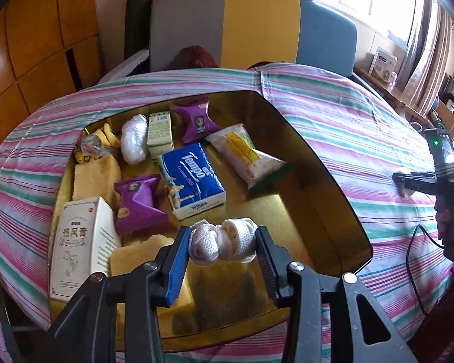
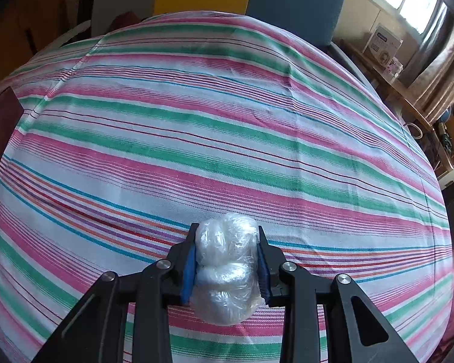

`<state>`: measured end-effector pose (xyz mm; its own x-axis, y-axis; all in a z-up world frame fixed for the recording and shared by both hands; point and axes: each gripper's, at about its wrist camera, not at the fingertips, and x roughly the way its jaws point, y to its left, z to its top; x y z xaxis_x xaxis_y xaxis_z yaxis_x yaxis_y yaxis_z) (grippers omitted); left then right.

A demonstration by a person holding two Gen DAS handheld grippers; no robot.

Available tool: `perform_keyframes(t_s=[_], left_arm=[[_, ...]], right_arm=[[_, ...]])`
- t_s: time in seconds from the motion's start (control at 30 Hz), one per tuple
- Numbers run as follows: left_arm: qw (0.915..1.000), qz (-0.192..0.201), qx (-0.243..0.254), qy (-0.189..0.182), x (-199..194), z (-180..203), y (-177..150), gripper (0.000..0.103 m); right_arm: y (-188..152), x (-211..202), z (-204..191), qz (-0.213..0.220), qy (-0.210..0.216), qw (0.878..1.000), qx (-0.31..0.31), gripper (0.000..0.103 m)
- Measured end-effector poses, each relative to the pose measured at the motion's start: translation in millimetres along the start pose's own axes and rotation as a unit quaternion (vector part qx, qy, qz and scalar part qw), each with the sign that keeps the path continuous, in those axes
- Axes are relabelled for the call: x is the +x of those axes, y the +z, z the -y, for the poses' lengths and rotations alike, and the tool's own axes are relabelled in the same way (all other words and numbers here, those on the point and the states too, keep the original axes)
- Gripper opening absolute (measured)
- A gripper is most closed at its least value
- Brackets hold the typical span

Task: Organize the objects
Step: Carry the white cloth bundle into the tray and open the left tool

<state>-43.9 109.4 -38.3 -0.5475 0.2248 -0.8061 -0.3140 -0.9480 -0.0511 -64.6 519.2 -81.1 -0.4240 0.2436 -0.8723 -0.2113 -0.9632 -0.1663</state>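
Grippers clamp your loads, left gripper (image 1: 222, 243) on white cloth roll (image 1: 224, 240) above gold tray (image 1: 333, 181), right gripper (image 2: 227, 260) on plastic-wrapped bundle (image 2: 225, 269); soft roll could slip toward tissue pack (image 1: 193, 178) at 11 o'clock.

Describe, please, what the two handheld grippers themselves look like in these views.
Both the left gripper and the right gripper have black angular linkage arms with round silver rivets. Each pair of jaws carries ribbed pads, one clearly blue. Seen from the left view, the right unit has a black pistol handle, a trailing black cable and a green light.
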Motion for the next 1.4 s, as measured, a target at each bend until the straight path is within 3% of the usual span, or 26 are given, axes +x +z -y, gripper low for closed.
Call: perform_keyframes(t_s=[0.3, 0.5, 1.13, 1.4], left_arm=[[0.9995, -0.028, -0.002, 0.014, 24, -1, -10, 0.044], [0.9994, -0.026, -0.012, 0.021, 25, -7, -12, 0.048], [0.9984, 0.037, -0.039, 0.016, -27, -22, -5, 0.051], [0.9972, 0.036, -0.065, 0.002, -29, -35, -7, 0.051]], right_arm=[[1, 1, -1, 0.001, -0.005, 1.000, -0.004, 0.033], [1, 2, 0, 0.001, -0.004, 1.000, -0.004, 0.033], [-1, 0, -7, 0.007, -0.030, 0.999, -0.015, 0.032], [-6, -13, -21, -0.024, -0.035, 0.999, 0.001, 0.032]])
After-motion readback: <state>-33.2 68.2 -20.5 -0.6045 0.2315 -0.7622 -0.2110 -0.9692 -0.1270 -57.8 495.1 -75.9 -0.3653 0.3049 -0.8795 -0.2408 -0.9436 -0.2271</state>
